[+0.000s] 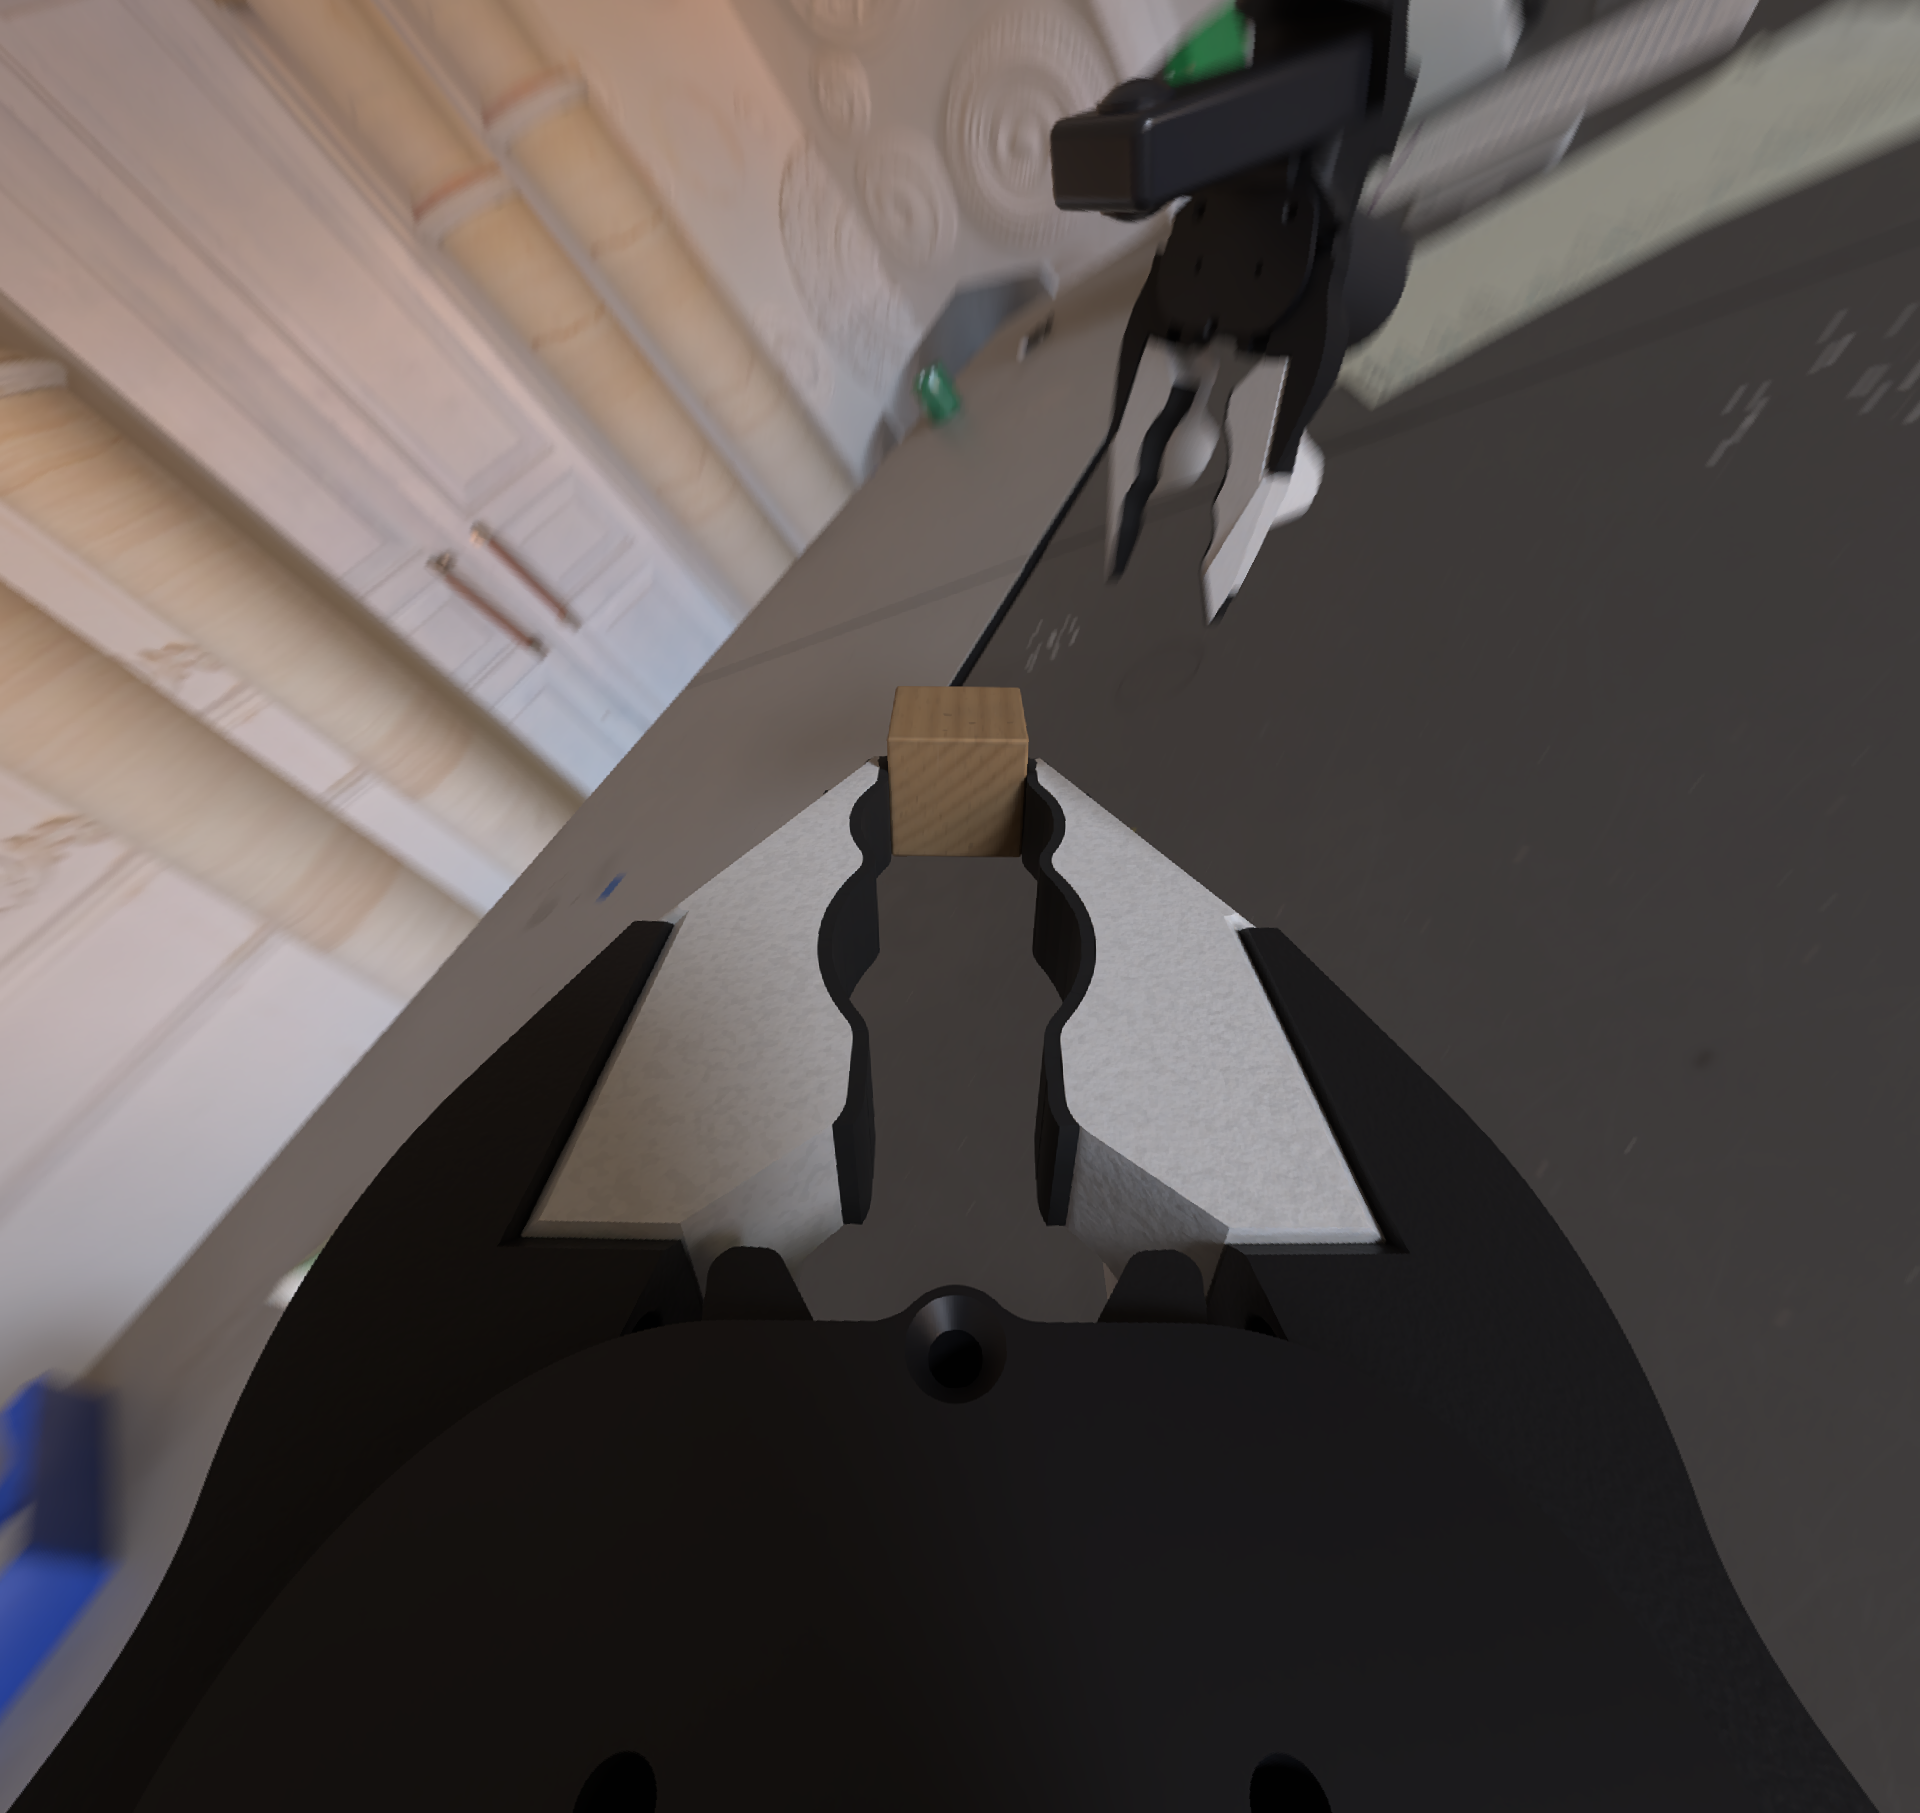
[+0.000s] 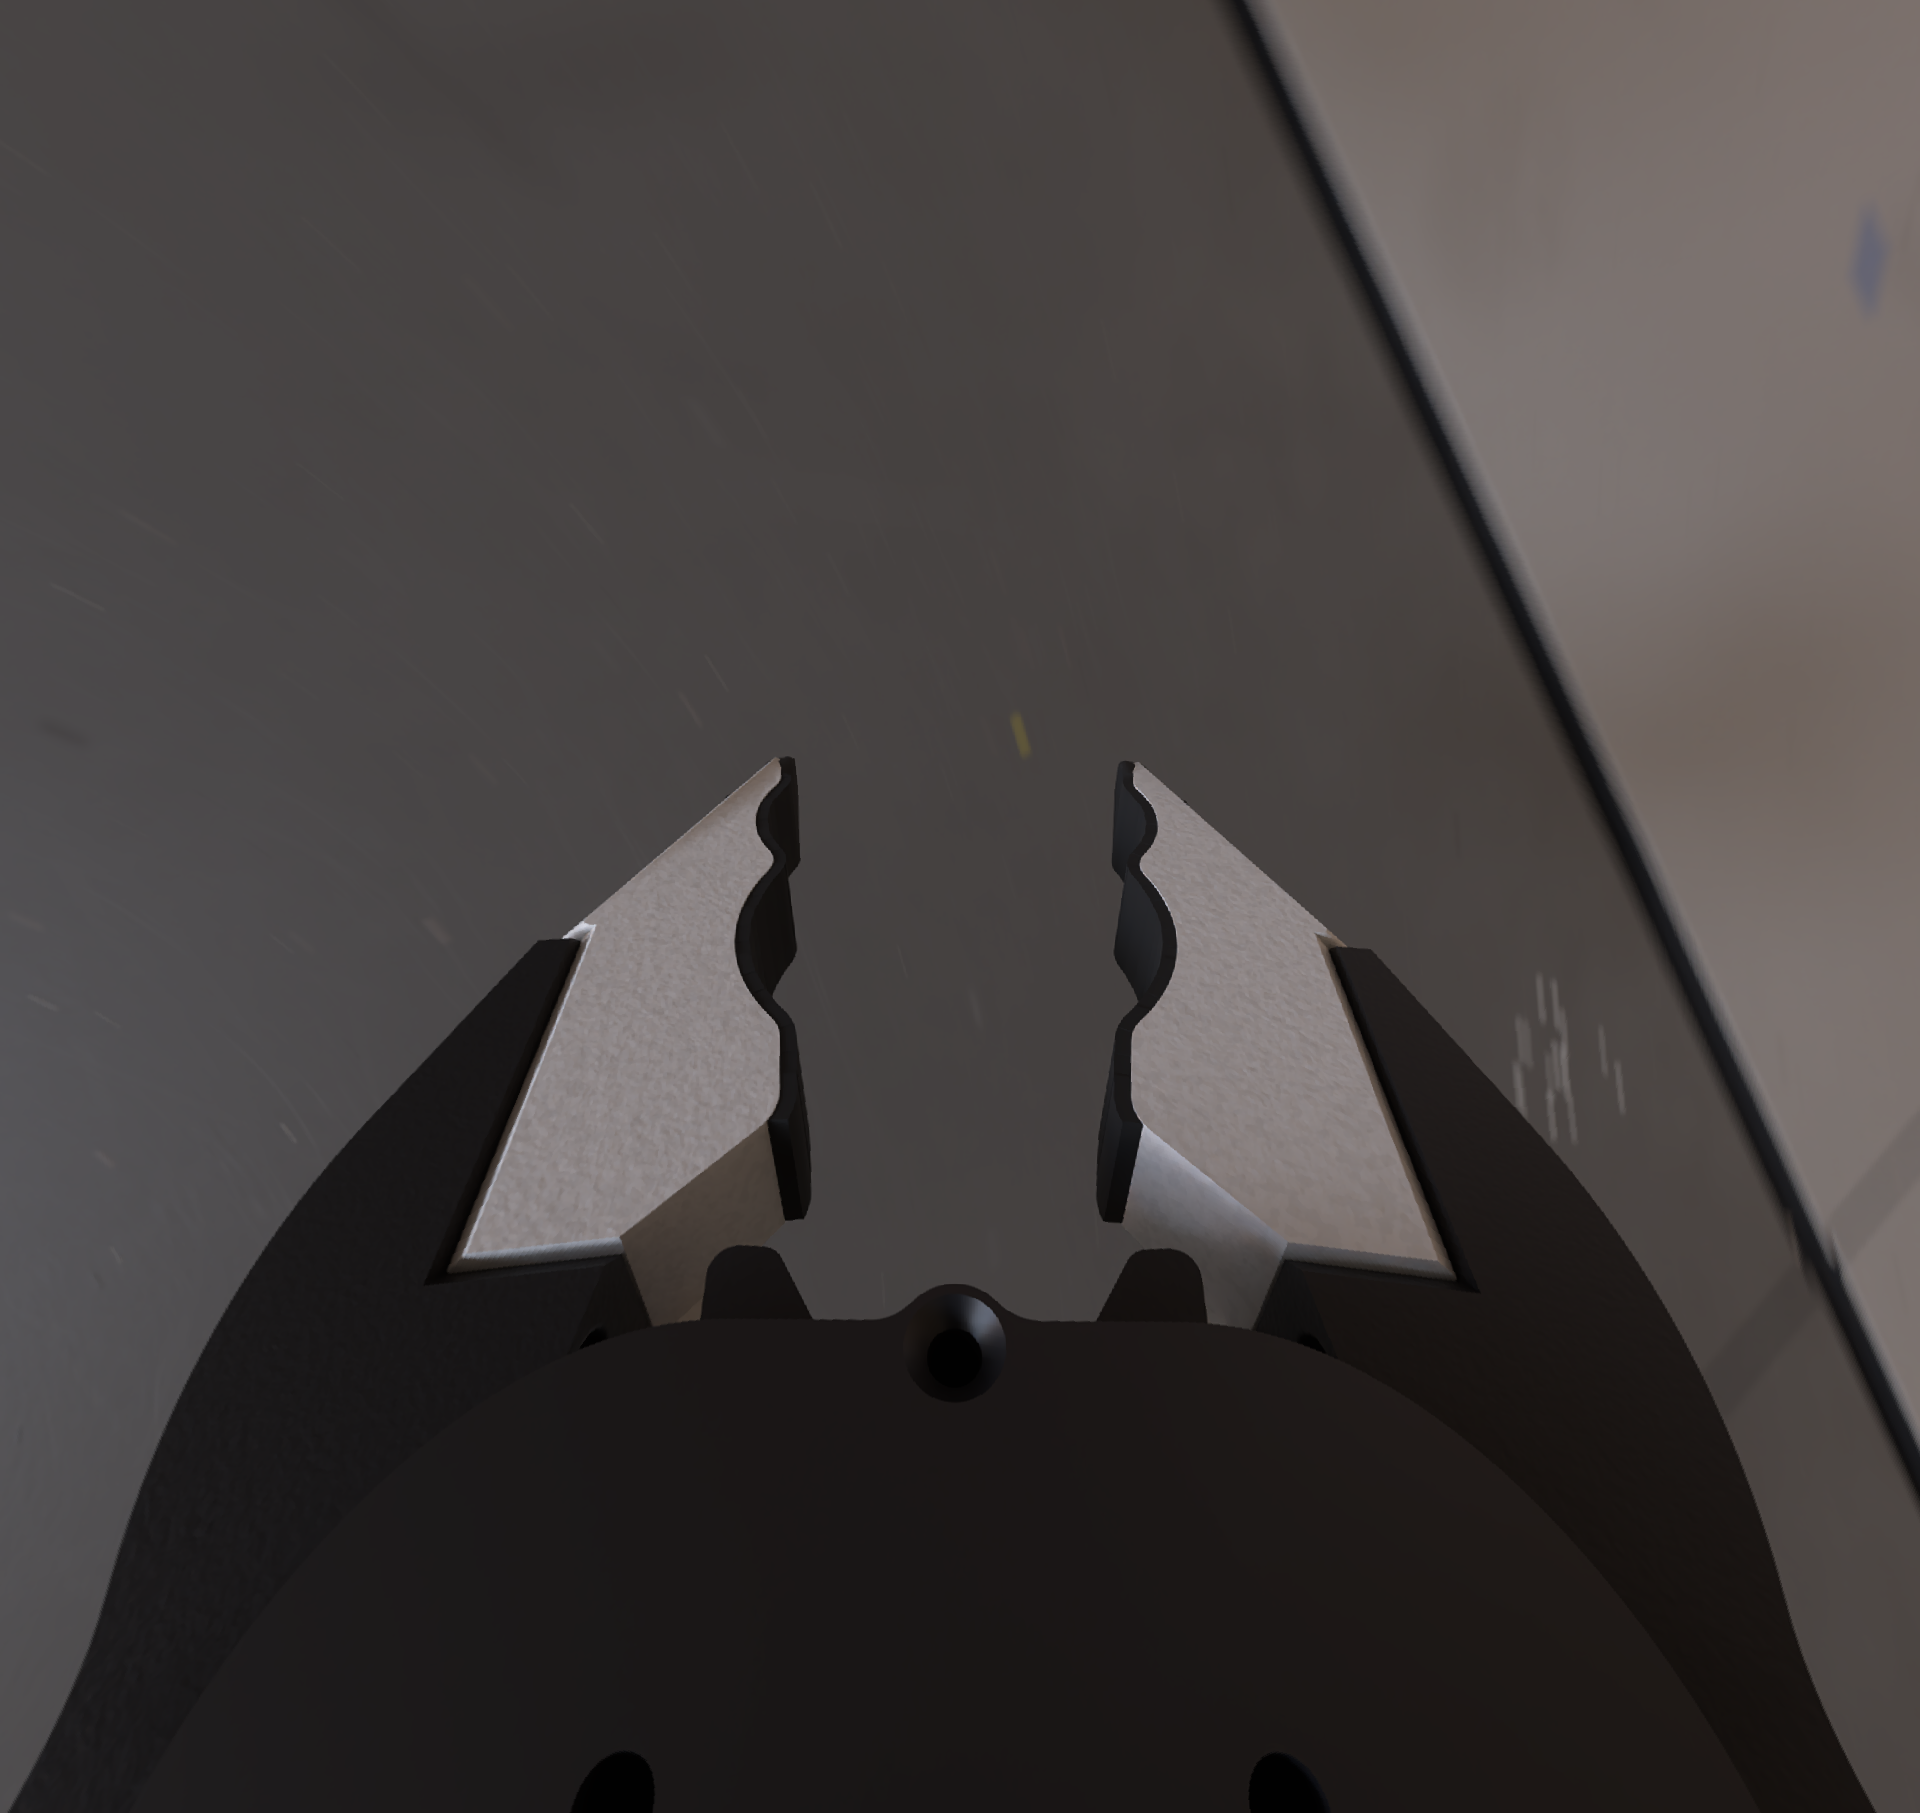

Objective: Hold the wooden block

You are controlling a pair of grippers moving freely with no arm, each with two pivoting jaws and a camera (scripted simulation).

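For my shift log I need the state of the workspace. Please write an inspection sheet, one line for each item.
Surface: dark grey table top, faint scuffs, a thin dark seam along one side.
Job's things: wooden block, a light cube gripped at the fingertips.
Clutter: small green object far off on the table, blurred.
Grippers: left gripper shut on the block; right gripper open, empty, fingers apart over bare table.
Cables: nothing seen.
Surroundings: pale panelled wall with columns; blue shape at the edge, blurred.

Dark tabletop (image 1: 1558,828) — small green object (image 1: 938,395) far off, blue item (image 1: 52,1514) blurred.
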